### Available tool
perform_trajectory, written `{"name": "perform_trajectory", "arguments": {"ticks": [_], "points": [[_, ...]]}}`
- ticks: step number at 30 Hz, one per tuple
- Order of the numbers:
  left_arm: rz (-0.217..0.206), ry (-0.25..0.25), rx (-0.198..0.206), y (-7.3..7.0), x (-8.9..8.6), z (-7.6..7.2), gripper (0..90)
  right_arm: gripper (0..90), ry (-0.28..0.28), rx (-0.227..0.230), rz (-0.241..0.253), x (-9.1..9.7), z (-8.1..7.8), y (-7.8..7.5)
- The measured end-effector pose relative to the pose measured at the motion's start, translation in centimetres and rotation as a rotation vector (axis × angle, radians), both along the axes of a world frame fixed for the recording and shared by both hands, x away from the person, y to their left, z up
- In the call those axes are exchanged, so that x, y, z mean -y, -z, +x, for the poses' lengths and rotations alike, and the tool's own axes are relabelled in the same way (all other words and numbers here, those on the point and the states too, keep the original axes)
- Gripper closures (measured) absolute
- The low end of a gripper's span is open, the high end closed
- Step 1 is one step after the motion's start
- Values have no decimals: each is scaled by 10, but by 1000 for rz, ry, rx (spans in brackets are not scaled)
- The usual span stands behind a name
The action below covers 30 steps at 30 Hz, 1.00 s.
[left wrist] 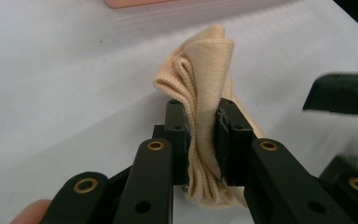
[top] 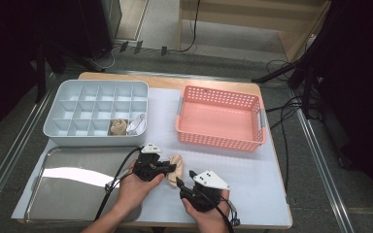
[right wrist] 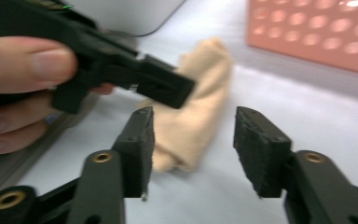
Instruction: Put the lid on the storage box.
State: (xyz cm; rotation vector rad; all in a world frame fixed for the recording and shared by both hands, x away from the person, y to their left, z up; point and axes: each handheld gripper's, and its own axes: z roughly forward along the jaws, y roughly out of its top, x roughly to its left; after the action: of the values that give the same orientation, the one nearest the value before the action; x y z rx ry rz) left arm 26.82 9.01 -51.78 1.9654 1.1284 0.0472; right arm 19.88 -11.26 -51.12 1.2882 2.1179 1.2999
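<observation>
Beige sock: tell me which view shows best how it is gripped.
Left gripper view: the left tongs pinch the folded beige sock close up. High view shows it small between the hands; right gripper view shows it blurred, partly behind the left tongs.

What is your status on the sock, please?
Left gripper shut on sock. Right gripper open, clear of it. Nothing in the way.

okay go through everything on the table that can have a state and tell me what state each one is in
Left gripper: shut on the beige cloth.
Right gripper: open, nothing between its jaws.
Beige cloth: bunched, pinched, lower end on the table.
Pink basket: upright, empty.
Divided organiser: two front compartments filled, the others empty.
Metal tray: empty.
</observation>
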Motion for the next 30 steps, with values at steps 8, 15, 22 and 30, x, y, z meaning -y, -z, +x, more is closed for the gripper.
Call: {"name": "perform_trajectory", "arguments": {"ticks": [8, 15, 22, 30], "points": [[-10, -3, 52, -10, -11, -7, 780, 260, 55, -1, 50, 24, 8, -7], [-38, -8, 102, -21, -25, -14, 779, 151, 108, -5, 37, 43, 13, -6], [-43, -3, 132, -29, -30, -18, 779, 126, 131, 5, 2, 54, 16, -1], [-57, -38, 152, -38, -52, -16, 778, 127, 188, -12, 7, 69, 17, 4]]}}
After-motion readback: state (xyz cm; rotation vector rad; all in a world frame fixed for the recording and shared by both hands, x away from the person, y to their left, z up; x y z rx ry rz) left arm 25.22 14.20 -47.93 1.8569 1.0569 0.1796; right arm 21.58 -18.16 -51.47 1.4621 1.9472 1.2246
